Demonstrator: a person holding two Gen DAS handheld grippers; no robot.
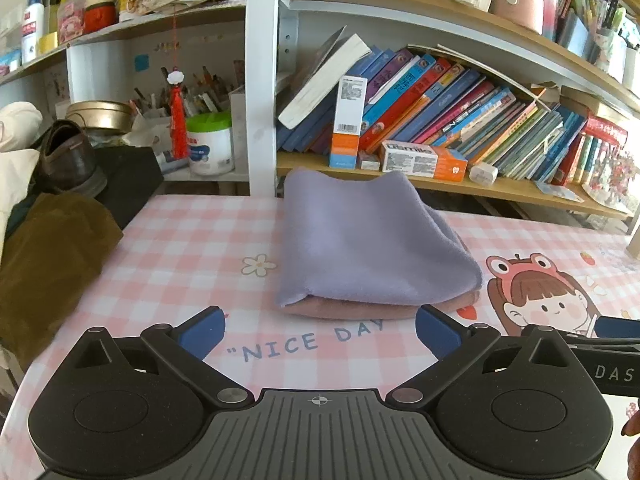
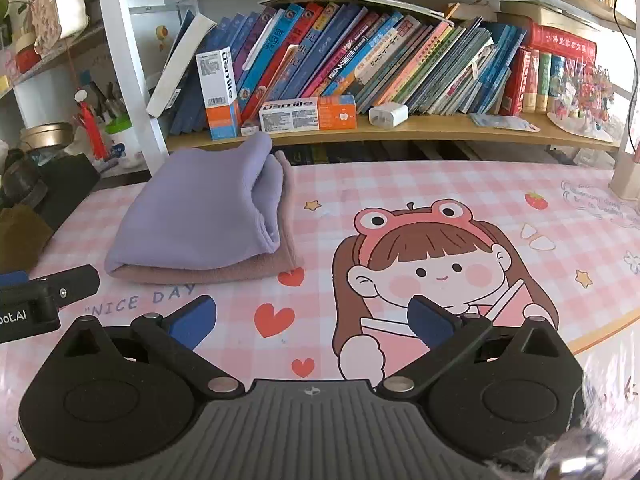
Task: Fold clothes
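A folded lavender cloth (image 1: 368, 240) lies on top of a folded dusty-pink cloth (image 1: 360, 310) on the pink checked table mat (image 1: 192, 248). The stack also shows in the right wrist view, lavender (image 2: 200, 216) over pink (image 2: 224, 272), at the left. My left gripper (image 1: 320, 332) is open and empty, just in front of the stack's near edge. My right gripper (image 2: 312, 320) is open and empty, over the cartoon girl print (image 2: 432, 264), to the right of the stack. The left gripper's finger (image 2: 52, 284) shows at the left edge of the right wrist view.
A shelf of books (image 1: 440, 104) and toothpaste boxes (image 1: 424, 158) runs behind the table. An olive-brown garment (image 1: 44, 264), a black box (image 1: 128, 180) and a shoe (image 1: 68, 156) sit at the left. A white charger (image 2: 388, 115) lies on the shelf.
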